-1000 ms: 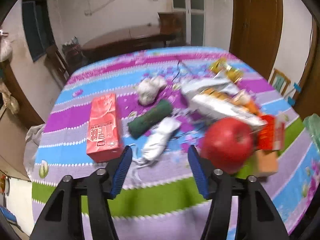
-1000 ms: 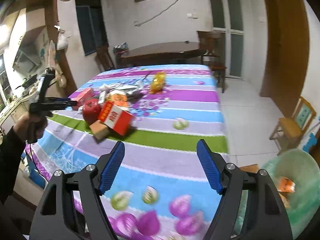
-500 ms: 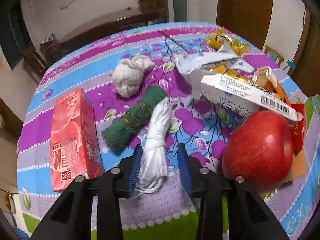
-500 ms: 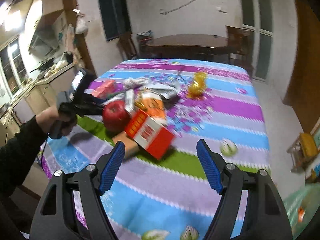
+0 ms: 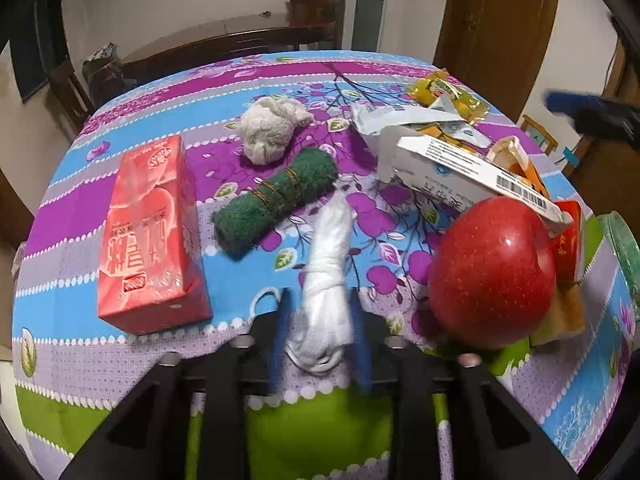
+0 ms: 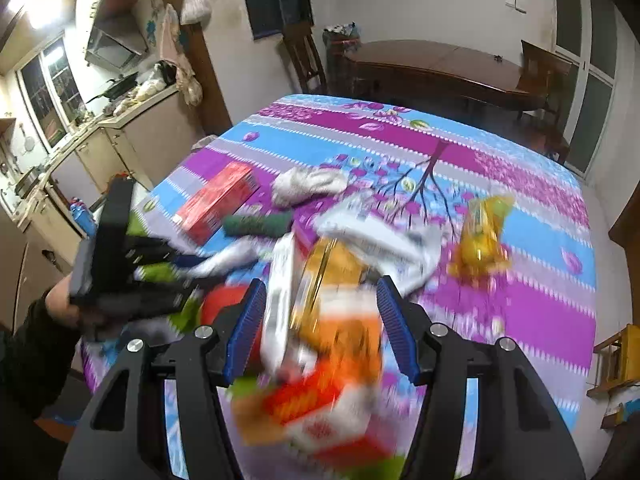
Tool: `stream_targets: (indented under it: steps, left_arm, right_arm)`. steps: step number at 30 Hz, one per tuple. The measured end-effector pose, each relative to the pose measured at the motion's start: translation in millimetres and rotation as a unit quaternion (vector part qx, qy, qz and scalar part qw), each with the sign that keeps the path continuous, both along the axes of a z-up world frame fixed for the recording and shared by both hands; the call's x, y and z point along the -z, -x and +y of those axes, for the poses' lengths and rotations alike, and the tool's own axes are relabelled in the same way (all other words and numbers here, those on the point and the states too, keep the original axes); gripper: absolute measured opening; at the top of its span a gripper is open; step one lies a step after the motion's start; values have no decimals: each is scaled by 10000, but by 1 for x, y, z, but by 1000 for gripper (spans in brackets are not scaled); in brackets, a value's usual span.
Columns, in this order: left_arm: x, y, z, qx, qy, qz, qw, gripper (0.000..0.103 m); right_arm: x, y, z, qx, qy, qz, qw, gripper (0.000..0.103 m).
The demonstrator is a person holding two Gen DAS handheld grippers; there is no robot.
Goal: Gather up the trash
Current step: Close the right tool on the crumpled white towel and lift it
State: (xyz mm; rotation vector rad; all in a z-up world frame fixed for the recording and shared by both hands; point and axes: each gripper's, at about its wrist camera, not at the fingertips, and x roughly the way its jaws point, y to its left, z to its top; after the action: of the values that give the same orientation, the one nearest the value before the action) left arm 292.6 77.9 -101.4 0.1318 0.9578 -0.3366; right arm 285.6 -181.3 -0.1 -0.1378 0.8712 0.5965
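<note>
A knotted white plastic bag (image 5: 326, 272) lies on the flowered tablecloth (image 5: 360, 68). Its near end sits between the jaws of my left gripper (image 5: 318, 300), which are opening; a sliver of cloth shows beside the left pad. Beside it are a red apple (image 5: 492, 272), a green scrubber roll (image 5: 276, 196) and a red carton (image 5: 148, 232). My right gripper (image 6: 320, 284) hovers over the blurred pile, with an orange carton (image 6: 340, 312) and a white box (image 6: 280, 280) between its closing jaws, pads apart from them.
A balled white cloth (image 5: 272, 128), a yellow wrapper (image 5: 444, 92) and a barcoded white box (image 5: 460, 168) lie further back. A green bin (image 5: 624, 248) shows at the table's right edge. Kitchen counters (image 6: 120, 128) stand to the left, a dark wooden table (image 6: 440, 60) behind.
My left gripper sank toward the white bag and its jaws narrowed around it. My right gripper swung from the table's side to above the pile, jaws narrowing.
</note>
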Motion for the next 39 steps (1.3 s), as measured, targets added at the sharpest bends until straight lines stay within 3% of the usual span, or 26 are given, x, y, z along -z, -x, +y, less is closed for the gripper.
stream_targets:
  steps: [1, 2, 4, 8, 9, 11, 13, 18, 22, 30, 32, 33, 35, 39]
  left_arm:
    - [-1, -1, 0, -45, -3, -61, 10000, 57]
    - [-2, -3, 2, -108, 9, -104, 9999, 60]
    - [-1, -10, 4, -213, 131, -79, 9997, 60]
    - [3, -18, 1, -241, 181, -59, 9995, 59]
    - [3, -18, 0, -226, 198, -67, 9995, 58]
    - [3, -18, -2, -239, 177, -122, 9995, 42]
    - [4, -17, -2, -262, 150, -185, 9994, 35]
    - [5, -13, -2, -274, 155, -337, 9989, 35]
    - [5, -14, -1, -266, 266, -314, 9988, 35]
    - [5, -13, 0, -312, 340, -314, 9984, 35]
    - [5, -12, 0, -328, 331, -334, 9984, 35]
    - [5, -12, 0, -347, 343, -338, 9982, 34]
    - [5, -12, 2, -429, 397, -329, 9978, 22]
    - [3, -11, 3, -490, 487, -326, 9971, 21]
  right_arm:
    - [-1, -13, 7, -65, 37, 35, 10000, 55]
    - [-2, -19, 11, -88, 87, 36, 9999, 55]
    - [-1, -37, 21, -134, 244, 79, 9996, 55]
    - [19, -90, 43, 59, -111, 1127, 9936, 55]
    - [24, -98, 49, 103, -163, 1285, 9915, 55]
    - [34, -117, 70, 222, -230, 1629, 9861, 55]
    - [42, -131, 92, 283, -238, 1977, 9796, 55]
    - [64, -162, 129, 735, 114, 2570, 9635, 56]
    - [69, -172, 146, 961, 501, 2438, 9638, 56]
    - [81, -182, 163, 987, 710, 2301, 9655, 56]
    - [84, -181, 165, 904, 653, 2210, 9689, 50]
    - [83, -180, 167, 847, 625, 2140, 9711, 45]
    - [78, -177, 166, 755, 598, 1931, 9764, 41]
    - [51, -162, 153, 672, 441, 1357, 9875, 40]
